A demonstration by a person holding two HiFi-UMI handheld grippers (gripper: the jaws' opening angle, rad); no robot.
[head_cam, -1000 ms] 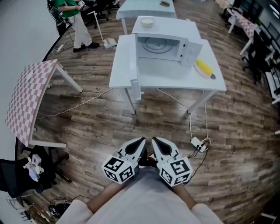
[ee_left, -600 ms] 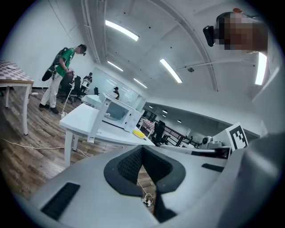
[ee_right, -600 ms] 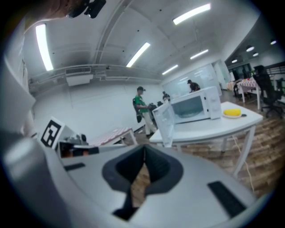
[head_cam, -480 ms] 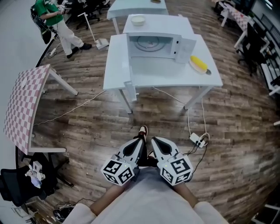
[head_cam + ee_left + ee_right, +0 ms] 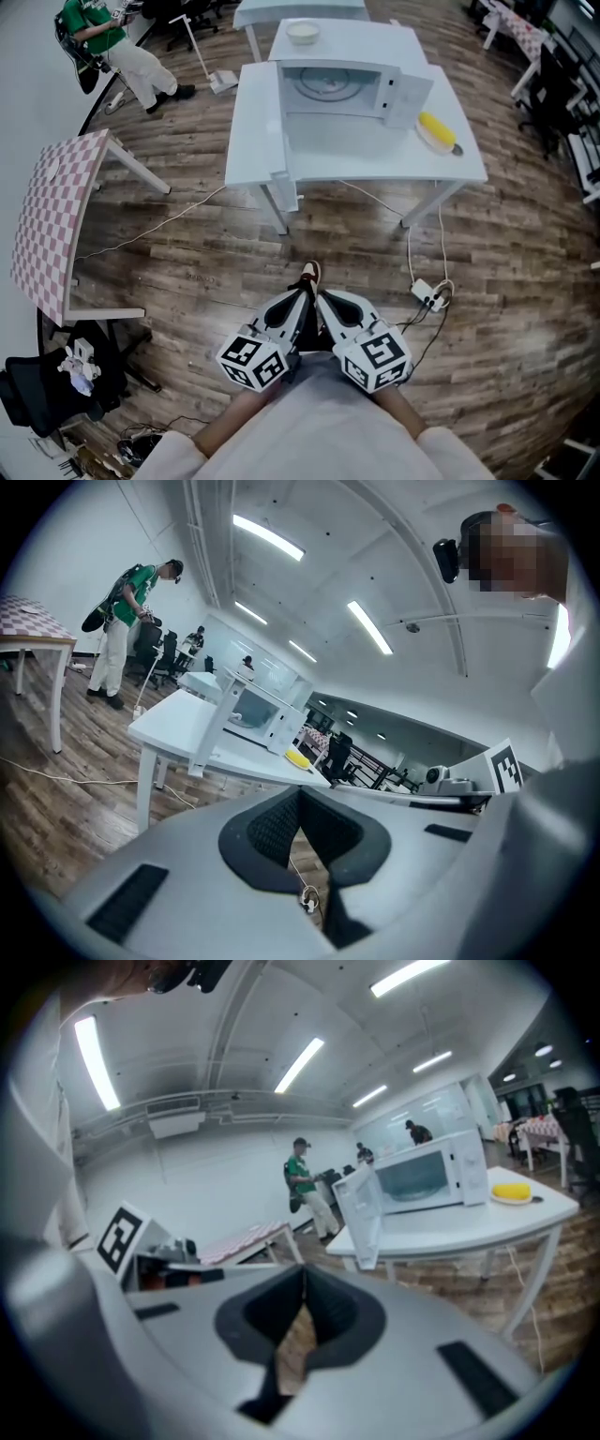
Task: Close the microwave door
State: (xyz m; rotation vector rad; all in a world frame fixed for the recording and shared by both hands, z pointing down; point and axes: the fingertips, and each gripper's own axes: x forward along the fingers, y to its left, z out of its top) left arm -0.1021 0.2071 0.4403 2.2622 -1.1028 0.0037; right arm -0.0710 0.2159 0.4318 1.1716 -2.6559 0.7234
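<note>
The white microwave (image 5: 349,87) stands on a white table (image 5: 375,159) far ahead of me. Its door (image 5: 282,127) is swung wide open to the left, and the cavity with its glass turntable shows. In the left gripper view the microwave (image 5: 261,714) is small and distant; in the right gripper view the open door (image 5: 362,1213) faces me. My left gripper (image 5: 304,294) and right gripper (image 5: 323,298) are held low and close together near my body. Both are shut with nothing in them, well short of the table.
A yellow corn cob on a plate (image 5: 438,131) lies right of the microwave. A bowl (image 5: 303,32) sits behind it. A pink-checked table (image 5: 56,220) stands at the left, and a power strip with cables (image 5: 427,297) lies on the wood floor. A person in green (image 5: 103,47) stands far left.
The view has shifted a little as I step forward, and a shoe now shows ahead of the grippers. Both grippers stay shut and together.
</note>
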